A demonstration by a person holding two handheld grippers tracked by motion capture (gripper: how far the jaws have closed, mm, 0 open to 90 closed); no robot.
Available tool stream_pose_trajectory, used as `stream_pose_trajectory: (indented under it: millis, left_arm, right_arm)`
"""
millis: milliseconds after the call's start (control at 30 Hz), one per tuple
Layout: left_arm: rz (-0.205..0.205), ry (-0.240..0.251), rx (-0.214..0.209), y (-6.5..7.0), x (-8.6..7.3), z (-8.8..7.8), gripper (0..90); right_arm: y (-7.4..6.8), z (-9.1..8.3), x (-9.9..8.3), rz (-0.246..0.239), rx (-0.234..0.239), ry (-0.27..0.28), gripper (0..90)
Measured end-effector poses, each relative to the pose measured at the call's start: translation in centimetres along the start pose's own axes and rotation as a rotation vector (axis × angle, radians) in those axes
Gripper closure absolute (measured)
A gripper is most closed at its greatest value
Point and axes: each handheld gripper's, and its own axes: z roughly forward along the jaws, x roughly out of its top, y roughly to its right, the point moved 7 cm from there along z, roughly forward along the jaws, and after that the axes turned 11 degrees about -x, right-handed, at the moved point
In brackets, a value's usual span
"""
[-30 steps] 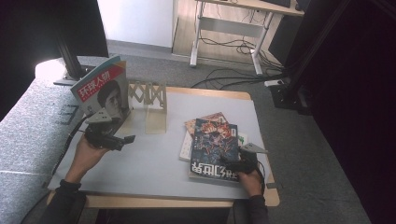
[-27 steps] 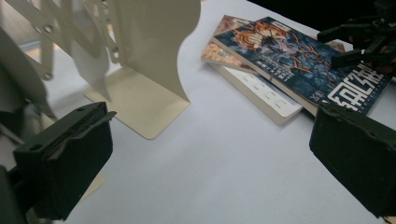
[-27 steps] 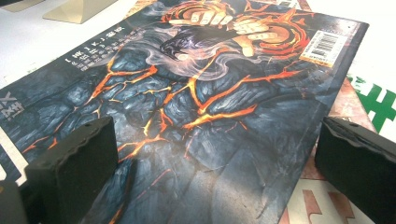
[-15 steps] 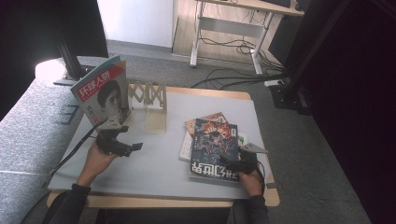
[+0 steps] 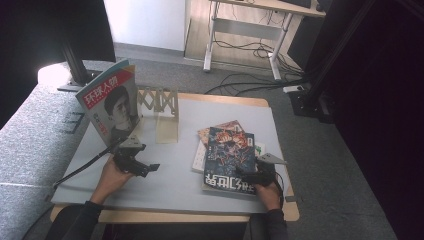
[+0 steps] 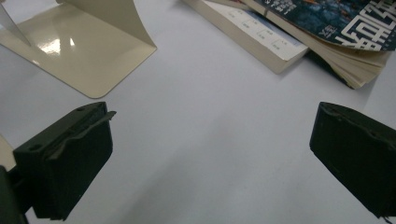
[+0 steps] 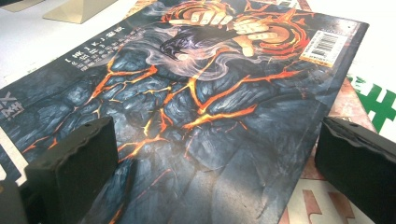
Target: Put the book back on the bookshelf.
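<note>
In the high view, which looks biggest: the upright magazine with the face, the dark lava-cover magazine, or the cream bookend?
1. Upright magazine and lava-cover magazine: look alike in size, so no ranking.
2. Cream bookend: smallest.

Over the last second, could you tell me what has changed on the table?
The left claw drew back from the standing magazine toward the table's near edge, open and empty. The right claw stayed open at the dark magazine topping the stack; the bookend did not move.
</note>
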Motion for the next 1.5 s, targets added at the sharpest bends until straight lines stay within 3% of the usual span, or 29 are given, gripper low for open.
stream_pose_trajectory:
  millis: [200,333,600,800,1000,1300,1500]
  left_arm:
    - [-0.023,-0.001,-0.007,-0.5,-1.1,0.6,0.0]
    - [-0.012,-0.045,0.025,-0.9,-1.8,1.0,0.0]
    - [-0.016,-0.111,0.051,-1.6,-3.4,2.5,0.0]
    - [-0.034,-0.145,0.052,-1.7,-3.7,2.8,0.0]
    - [0.003,-0.181,0.092,-1.6,-3.8,3.1,0.0]
    - [0.005,-0.182,0.094,-1.6,-3.8,3.1,0.0]
    - [0.005,-0.182,0.094,-1.6,-3.8,3.1,0.0]
  right_arm:
    - [0.0,0.0,0.0,0.000,0.000,0.000,0.0]
    - [0.0,0.0,0.0,-0.001,0.000,0.000,0.0]
    - [0.0,-0.1,0.0,-0.002,-0.008,-0.012,0.0]
    - [0.1,-0.5,0.0,-0.001,-0.027,-0.039,0.0]
    - [0.1,-1.2,-0.3,-0.017,-0.026,-0.061,0.0]
    - [-1.4,-2.2,-0.7,-0.060,0.000,-0.087,0.0]
    - [-2.1,-3.0,-1.1,-0.088,-0.011,-0.091,0.0]
